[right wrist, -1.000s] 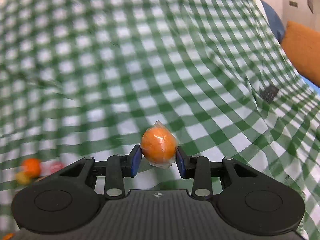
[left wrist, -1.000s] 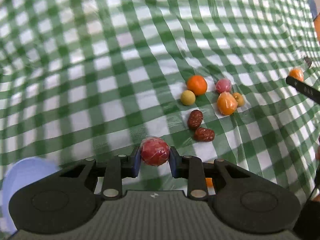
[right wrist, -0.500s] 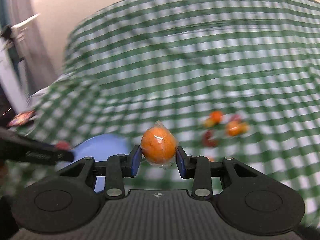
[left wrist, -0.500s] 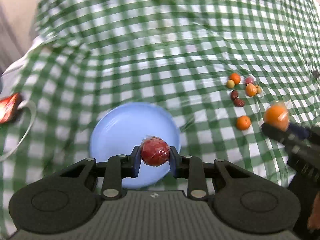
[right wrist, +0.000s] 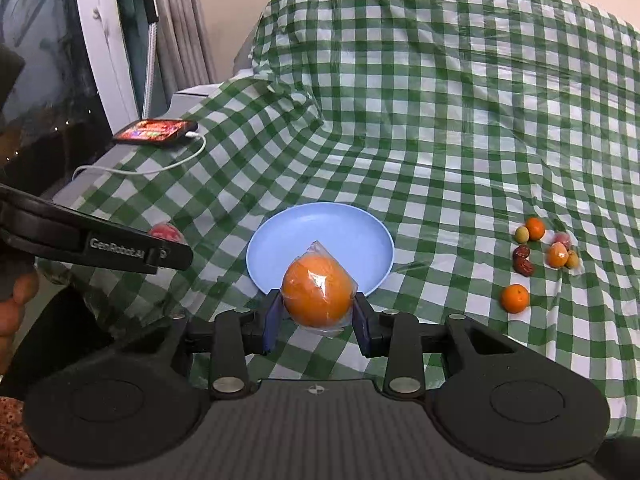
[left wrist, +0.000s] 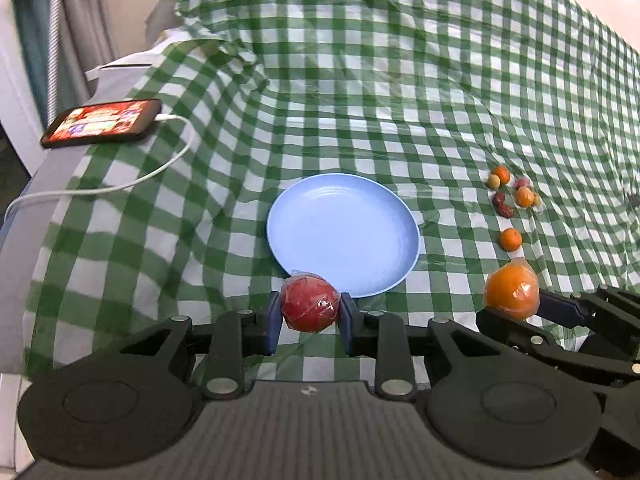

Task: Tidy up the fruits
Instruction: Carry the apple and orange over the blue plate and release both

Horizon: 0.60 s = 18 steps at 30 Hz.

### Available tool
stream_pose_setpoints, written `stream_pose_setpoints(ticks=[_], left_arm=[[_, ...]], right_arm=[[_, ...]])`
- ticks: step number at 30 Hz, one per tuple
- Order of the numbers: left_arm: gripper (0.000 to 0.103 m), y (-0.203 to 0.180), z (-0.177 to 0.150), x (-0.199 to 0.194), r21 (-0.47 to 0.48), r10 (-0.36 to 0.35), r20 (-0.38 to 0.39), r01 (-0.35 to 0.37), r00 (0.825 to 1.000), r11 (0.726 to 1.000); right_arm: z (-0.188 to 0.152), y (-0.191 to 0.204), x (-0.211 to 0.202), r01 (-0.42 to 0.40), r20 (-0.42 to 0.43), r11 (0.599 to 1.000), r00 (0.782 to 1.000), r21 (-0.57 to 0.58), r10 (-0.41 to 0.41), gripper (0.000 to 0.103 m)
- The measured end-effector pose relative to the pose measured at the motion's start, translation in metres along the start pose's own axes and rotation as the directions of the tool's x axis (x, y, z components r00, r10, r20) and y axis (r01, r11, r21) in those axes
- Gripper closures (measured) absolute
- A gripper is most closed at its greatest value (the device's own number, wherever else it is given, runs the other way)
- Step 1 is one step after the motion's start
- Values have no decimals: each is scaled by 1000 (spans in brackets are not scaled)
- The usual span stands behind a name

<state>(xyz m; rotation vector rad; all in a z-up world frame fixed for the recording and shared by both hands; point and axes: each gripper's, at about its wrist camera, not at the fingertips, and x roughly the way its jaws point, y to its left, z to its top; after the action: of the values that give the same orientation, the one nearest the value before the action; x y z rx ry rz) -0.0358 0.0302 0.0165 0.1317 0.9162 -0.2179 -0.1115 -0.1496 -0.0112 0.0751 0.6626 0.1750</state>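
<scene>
Left wrist view, left to right: phone (left wrist: 102, 122) upper left, screen lit, long axis roughly left-right, white cable (left wrist: 120, 184) trailing to the left edge, its far end cut off. Green checked cloth (left wrist: 400, 100) covers the tabletop, bunched at upper left. Blue plate (left wrist: 343, 236) mid frame, near rim hidden behind the wrapped red fruit (left wrist: 310, 303). Left gripper (left wrist: 309, 322) fingers clenched on that fruit at bottom centre, just in front of the plate rim. Film wrap twisted to a point at upper left.

Right side: small fruit cluster (left wrist: 514, 194), pieces too small to identify beyond two dark dates (left wrist: 503, 205) lying end to end, long axis top-to-bottom. Lone small orange (left wrist: 510, 239) below them.

Right wrist view: left gripper's side enters from the left edge, red fruit mostly hidden behind it. Part of a hand (right wrist: 14, 300) at lower left, cut off. Right gripper (right wrist: 316, 322) fingers grasping a wrapped orange (right wrist: 318, 295), bottom centre, overlapping the plate's near rim; wrap tip points up. Whether it is above the plate or short of it: cannot tell.
</scene>
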Motion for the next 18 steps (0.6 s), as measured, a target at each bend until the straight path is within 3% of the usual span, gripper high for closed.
stream_pose_setpoints(ticks=[8,18], left_arm=[[71,13,-2,0,-47,-31,30,33,999,998],[71,20,-2,13,-71,-29,7,29,1000,997]], right_arm=[[-5,13,-2,16,-20,999,1000,-45,-17,64],[-7,8,9,26,-62,999,998,-25,-28,64]])
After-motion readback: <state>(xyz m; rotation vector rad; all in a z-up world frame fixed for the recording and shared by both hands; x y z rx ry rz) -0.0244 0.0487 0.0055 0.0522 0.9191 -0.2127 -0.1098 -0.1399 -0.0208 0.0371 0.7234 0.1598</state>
